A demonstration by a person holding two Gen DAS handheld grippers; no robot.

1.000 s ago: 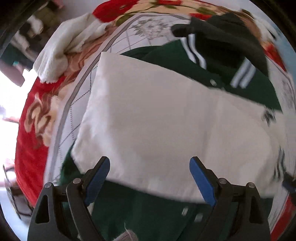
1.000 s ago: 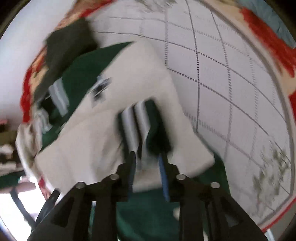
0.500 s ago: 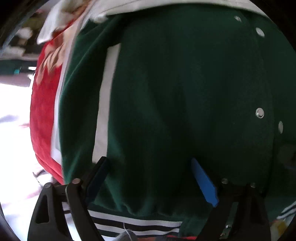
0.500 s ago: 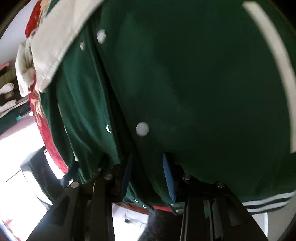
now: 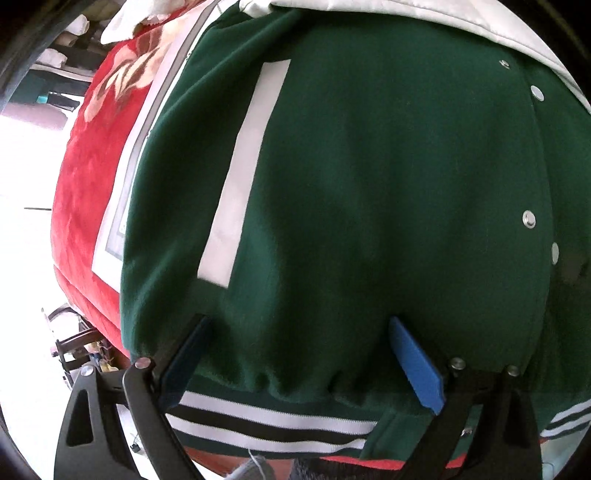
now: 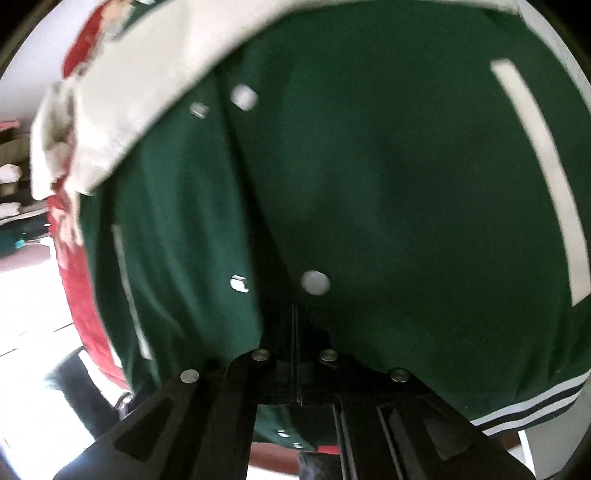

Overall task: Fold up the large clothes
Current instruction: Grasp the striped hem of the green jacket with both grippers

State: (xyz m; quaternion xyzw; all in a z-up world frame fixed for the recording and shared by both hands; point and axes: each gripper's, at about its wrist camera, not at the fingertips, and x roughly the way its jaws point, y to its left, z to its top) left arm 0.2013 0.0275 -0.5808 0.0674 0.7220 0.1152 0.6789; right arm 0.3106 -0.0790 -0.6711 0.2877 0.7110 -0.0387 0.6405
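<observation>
A dark green varsity jacket with snap buttons and white pocket trim lies flat, filling both views. Its cream sleeve crosses the far side. My left gripper hovers over the jacket just above the striped hem. Its jaws are opening wide, and the blue pads press on nothing. In the right wrist view my right gripper has its jaws together, pinching the green jacket at the front opening, below a snap button.
The jacket rests on a red flowered blanket with a white quilted panel; its edge drops off at left. Beyond the edge are a bright floor and dark furniture. A pale cloth lies at the far left.
Both grippers swept from the cream sleeve at the far side back to the jacket's hem. The right jaws, earlier apart, have closed at the front opening. The left jaws spread a little wider.
</observation>
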